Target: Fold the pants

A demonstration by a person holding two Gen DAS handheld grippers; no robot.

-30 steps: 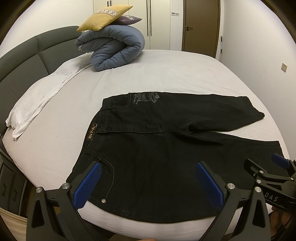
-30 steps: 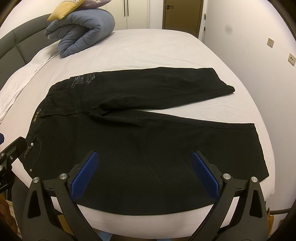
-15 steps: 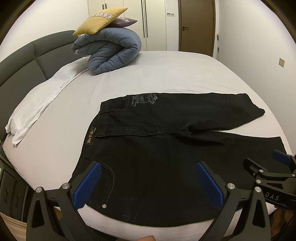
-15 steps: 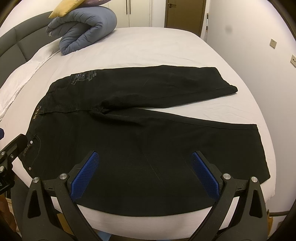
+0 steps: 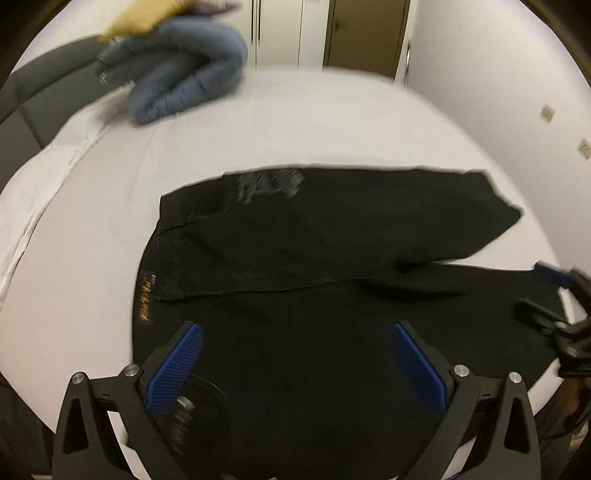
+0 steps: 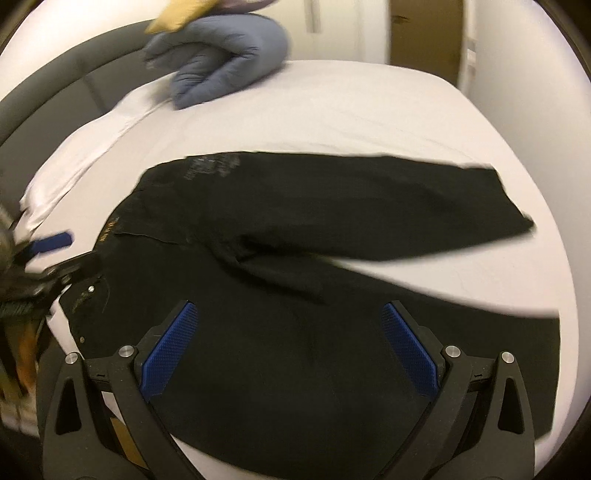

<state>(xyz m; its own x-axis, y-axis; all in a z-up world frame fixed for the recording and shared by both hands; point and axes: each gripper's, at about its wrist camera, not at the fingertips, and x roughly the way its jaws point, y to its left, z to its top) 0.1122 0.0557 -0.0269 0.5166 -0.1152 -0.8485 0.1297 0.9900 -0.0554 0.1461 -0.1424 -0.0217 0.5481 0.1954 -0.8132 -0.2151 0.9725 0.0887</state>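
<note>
On white bed (image 5: 332, 122), black pants (image 5: 332, 280) lying spread flat, waistband to left, two legs running right and splitting apart toward hems. I'm holding left gripper (image 5: 297, 360) over waistband end, jaws spread wide, gripping nothing. I'm holding right gripper (image 6: 290, 338) over near leg, jaws likewise wide apart, nothing between blue pads. Rolled blue duvet (image 6: 225, 55) sitting at far side near dark headboard (image 6: 55, 88). Both views blurring.

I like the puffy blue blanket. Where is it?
The rolled blue blanket sits at the bed's far left, by the grey headboard, a yellow pillow on top.
</note>
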